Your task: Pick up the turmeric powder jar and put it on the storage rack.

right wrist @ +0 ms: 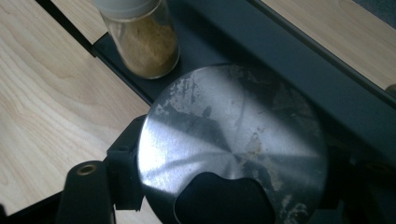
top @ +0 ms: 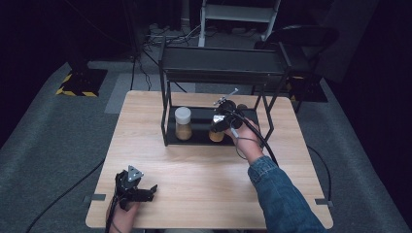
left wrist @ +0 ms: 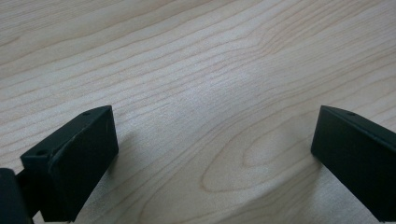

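The right gripper (top: pixel 219 121) is clamped around a metal-lidded jar (right wrist: pixel 232 140) on the lower shelf of the black rack (top: pixel 167 121), near the white-lidded spice jar (top: pixel 183 123); the left gripper (top: pixel 140 193) rests at the near table (top: pixel 204 170) edge, jaws wide apart over bare wood. The smooth lid looks slippery (my judgement); a loose hold could drop the jar, or a sideways swing could knock its neighbour or a rack post.
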{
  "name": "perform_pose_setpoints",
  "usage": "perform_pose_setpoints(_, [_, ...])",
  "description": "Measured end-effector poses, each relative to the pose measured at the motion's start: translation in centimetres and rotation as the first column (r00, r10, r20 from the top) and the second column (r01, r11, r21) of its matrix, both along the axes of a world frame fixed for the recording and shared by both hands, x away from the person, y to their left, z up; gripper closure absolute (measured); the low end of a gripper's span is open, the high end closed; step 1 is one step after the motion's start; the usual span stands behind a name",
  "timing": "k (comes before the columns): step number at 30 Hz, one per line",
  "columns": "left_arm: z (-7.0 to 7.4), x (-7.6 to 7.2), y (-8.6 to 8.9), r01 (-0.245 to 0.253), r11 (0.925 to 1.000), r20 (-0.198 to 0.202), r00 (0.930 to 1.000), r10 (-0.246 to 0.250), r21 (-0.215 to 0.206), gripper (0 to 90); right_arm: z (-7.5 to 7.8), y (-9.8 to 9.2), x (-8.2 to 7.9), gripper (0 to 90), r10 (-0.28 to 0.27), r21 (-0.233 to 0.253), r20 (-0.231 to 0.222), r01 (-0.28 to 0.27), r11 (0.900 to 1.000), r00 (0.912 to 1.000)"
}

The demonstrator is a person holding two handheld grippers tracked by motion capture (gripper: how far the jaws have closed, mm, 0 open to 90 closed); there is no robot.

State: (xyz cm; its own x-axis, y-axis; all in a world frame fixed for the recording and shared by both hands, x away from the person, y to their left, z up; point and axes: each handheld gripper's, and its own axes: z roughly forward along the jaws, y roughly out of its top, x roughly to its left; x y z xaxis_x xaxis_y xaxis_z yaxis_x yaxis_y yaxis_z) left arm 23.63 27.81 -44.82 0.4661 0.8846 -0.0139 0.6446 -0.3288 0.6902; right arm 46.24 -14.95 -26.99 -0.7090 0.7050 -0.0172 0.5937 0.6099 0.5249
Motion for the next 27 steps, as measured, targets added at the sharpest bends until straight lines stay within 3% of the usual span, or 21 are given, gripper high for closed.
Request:
perform_pose_setpoints(11, [0.0, 0.0, 0.0, -0.001, 1.0, 0.001, 1.0, 0.001, 0.004, 0.5, -1.9, 3.4, 3.3, 31.3, 0.017, -0.029, -0.028, -0.018, 0.999, 0.9995])
perform_pose_setpoints(18, [0.0, 0.0, -0.1, -0.003, 1.0, 0.001, 1.0, 0.003, 0.006, 0.5, -3.4, 4.4, 4.9, 31.2, 0.0, -0.03, -0.058, -0.002, 1.0, 0.9983])
perform_pose_setpoints(27, [0.0, 0.0, -0.2, -0.016, 0.9999, -0.001, 0.9999, 0.016, 0.004, 0.5, -4.5, 4.8, 5.6, 31.2, -0.012, -0.043, -0.066, 0.009, 0.999, 0.9977])
